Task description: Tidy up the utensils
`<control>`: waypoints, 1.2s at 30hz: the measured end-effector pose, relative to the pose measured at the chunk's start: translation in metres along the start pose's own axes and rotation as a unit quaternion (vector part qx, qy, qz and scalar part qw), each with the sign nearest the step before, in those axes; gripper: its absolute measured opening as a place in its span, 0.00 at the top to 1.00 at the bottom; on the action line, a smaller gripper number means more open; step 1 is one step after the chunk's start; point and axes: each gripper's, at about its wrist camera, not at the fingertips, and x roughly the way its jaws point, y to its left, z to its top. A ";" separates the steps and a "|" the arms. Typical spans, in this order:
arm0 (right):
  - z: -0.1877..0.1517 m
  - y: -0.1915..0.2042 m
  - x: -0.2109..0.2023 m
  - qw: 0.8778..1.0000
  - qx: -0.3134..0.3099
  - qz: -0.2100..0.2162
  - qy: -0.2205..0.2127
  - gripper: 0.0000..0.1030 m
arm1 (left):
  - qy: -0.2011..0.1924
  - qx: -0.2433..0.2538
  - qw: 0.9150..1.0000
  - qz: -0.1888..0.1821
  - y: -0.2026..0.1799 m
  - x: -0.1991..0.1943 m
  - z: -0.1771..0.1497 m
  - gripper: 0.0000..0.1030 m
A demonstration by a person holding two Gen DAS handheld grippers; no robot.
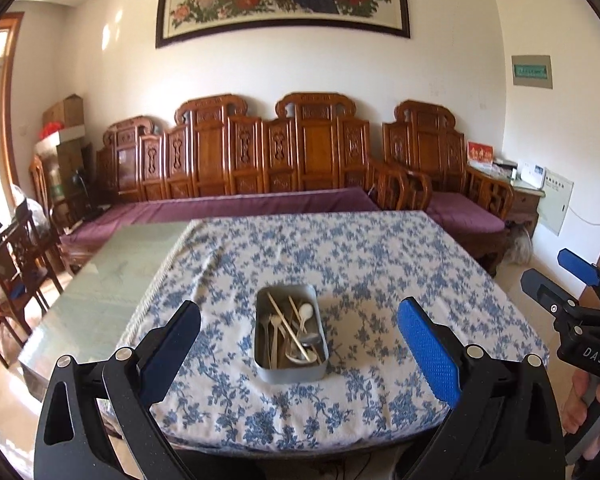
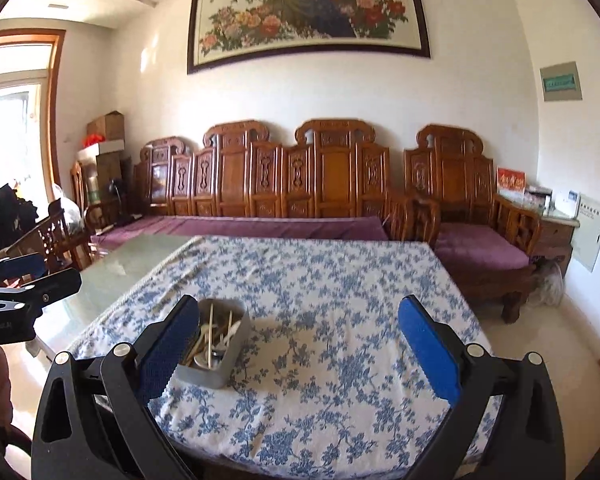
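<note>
A grey metal tin (image 1: 290,372) stands on the blue-flowered tablecloth (image 1: 340,256), near its front edge. Inside lie several utensils: wooden chopsticks (image 1: 288,326), a white spoon (image 1: 305,313) and metal spoons. My left gripper (image 1: 298,320) hovers above and short of the tin, open, with nothing between its blue pads. In the right wrist view the tin (image 2: 216,364) sits left of centre, partly behind the left finger. My right gripper (image 2: 298,320) is open and empty, held to the tin's right; it also shows at the edge of the left wrist view, right gripper (image 1: 580,280).
The cloth covers the right part of a glass-topped table (image 1: 112,280); bare glass lies to the left. A carved wooden sofa (image 1: 260,160) with purple cushions runs behind the table. Wooden chairs (image 1: 20,264) stand at the left. A person's hand (image 1: 592,396) holds the right gripper.
</note>
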 end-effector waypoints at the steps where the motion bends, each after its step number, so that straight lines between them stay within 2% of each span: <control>1: 0.002 0.001 -0.004 1.000 0.000 -0.001 -0.005 0.03 | -0.006 -0.001 1.000 0.001 0.000 -0.004 0.002 0.08; 11: 0.016 0.000 -0.030 0.999 0.005 -0.002 -0.036 0.03 | -0.029 -0.002 1.000 0.004 -0.006 -0.024 0.006 0.08; 36: 0.014 0.003 -0.023 1.000 0.006 -0.006 -0.028 0.03 | -0.029 -0.013 0.999 -0.001 -0.003 -0.020 0.001 0.08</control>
